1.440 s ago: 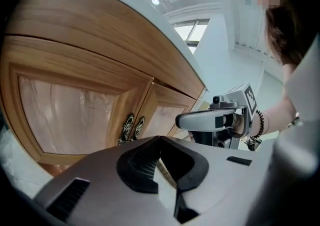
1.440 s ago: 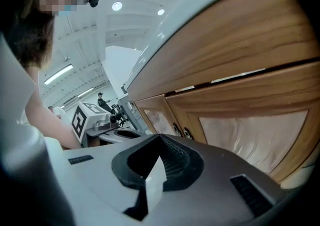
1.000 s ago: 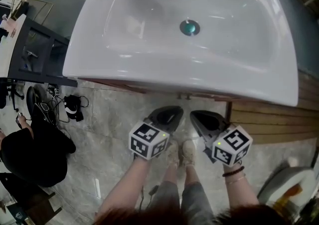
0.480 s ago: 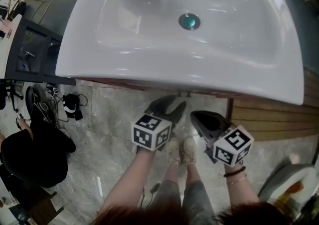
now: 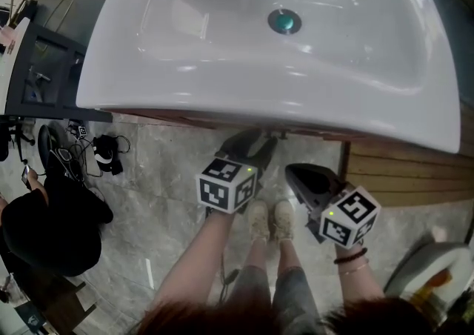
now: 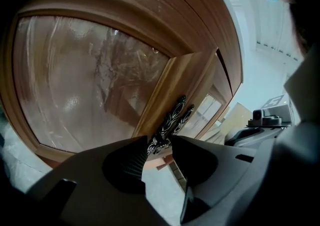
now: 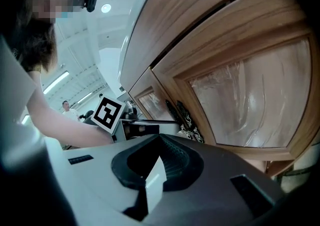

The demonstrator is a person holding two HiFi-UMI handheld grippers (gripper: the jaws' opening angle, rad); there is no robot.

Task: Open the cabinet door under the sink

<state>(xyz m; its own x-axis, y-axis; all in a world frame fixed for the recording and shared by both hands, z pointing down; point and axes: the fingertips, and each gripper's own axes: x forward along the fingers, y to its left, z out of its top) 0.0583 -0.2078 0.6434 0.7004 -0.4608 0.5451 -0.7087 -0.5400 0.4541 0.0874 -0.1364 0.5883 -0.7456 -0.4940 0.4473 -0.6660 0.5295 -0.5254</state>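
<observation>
Left gripper (image 5: 258, 145) advanced toward cabinet door (image 6: 90, 80), jaws just opened wide (handles (image 6: 175, 115) just ahead, ungripped); right gripper (image 5: 298, 175) shut, empty.

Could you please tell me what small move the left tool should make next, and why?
Probably ease the left tool forward around the handle. Its jaws have just been opening and stand apart, the handle shows beyond their gap, ungripped, and the door looks shut.

Sink (image 5: 222, 67): glossy white; drain (image 5: 284, 21) at 12 o'clock teal. Door (image 6: 90, 80): reddish-brown wood, frosted streaky pane. Handles (image 6: 172, 120): black, silver scrollwork. Floor (image 5: 163, 170): grey marbled. Cubes (image 5: 228, 185): white, black square markers. Shoes (image 5: 270, 222): beige. Planks (image 5: 400, 174) at 3 o'clock: tan.
</observation>
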